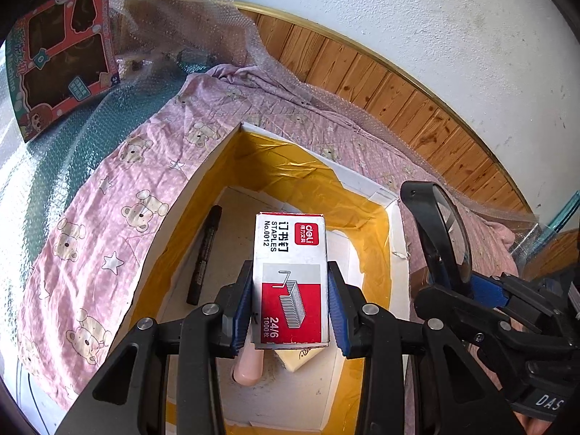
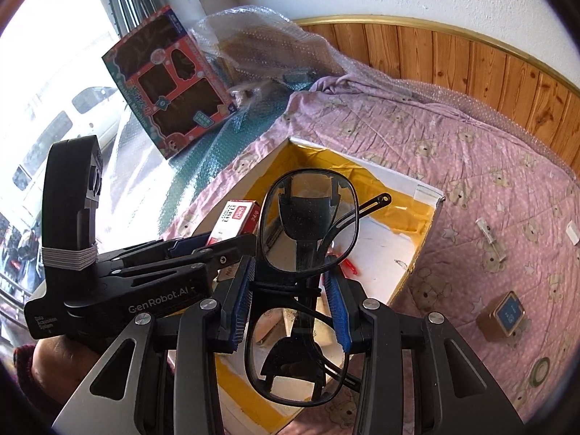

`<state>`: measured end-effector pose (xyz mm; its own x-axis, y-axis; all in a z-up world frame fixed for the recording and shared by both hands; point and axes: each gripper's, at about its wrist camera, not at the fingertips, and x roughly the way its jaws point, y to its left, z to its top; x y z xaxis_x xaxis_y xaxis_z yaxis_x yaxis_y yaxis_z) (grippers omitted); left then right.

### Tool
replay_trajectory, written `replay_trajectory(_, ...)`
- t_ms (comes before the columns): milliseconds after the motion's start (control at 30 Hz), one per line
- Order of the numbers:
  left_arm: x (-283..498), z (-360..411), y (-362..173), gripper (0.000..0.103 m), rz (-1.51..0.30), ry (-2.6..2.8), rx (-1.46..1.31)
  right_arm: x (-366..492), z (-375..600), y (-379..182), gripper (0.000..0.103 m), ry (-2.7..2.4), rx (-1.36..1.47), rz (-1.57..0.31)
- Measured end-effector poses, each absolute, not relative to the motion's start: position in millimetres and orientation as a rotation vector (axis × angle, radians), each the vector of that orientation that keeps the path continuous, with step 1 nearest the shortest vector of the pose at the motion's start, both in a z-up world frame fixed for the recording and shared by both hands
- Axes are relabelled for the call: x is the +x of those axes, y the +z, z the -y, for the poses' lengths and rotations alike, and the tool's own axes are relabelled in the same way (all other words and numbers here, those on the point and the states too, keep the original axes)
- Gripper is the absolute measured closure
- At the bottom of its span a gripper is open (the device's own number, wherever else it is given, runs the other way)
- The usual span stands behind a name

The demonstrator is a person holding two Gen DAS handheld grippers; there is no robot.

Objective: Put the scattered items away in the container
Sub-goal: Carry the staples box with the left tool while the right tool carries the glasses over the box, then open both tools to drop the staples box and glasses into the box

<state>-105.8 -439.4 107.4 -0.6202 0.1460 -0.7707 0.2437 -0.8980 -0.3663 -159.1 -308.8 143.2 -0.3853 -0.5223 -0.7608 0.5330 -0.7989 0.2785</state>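
The left gripper (image 1: 290, 297) held a box of staples (image 1: 290, 272), its jaws pinching the two long sides of the box between blue pads (image 1: 242, 304). The box hung over the open cardboard box (image 1: 203, 177), which was white outside and lined with yellow tape on the inner walls. On the floor of that container a black marker pen (image 1: 203, 255) lay along the left wall. Under the staple box a pinkish rounded handle (image 1: 248, 368) and a pale yellow block (image 1: 299, 359) were partly visible; what they were could not be told.

The right gripper (image 2: 290, 302) gripped a pair of black-framed glasses (image 2: 308, 232), the jaws pressing on the frame near the bridge. One lens stood up above the jaws and the other hung below them, with the temple arms folded. The glasses were held over the near edge of the same cardboard box, just beside the left gripper. In the right wrist view a small red object (image 2: 349, 266) lay on the floor of the container.

The container stood on a pink cloth with bear and star print (image 2: 489, 166). On this cloth, to the right and well apart from the container, lay a small brown box with a blue label (image 2: 502, 317), a ring of tape (image 2: 540, 369) and some small white pieces (image 2: 487, 230). Behind the container a colourful toy package (image 2: 174, 83) leaned against bubble wrap (image 2: 253, 25).
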Motion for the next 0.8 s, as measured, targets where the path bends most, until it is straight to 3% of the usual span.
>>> replay_trajectory(300, -139, 452, 84, 0.064, -0.801, -2.598, 1.512, -203, 326, 112, 0.063, -2.188, 1.339, -0.042)
replay_trajectory(800, -174, 470, 46, 0.064, -0.768, -2.43, 1.604, -254, 334, 82, 0.06, -2.224, 1.408, -0.162)
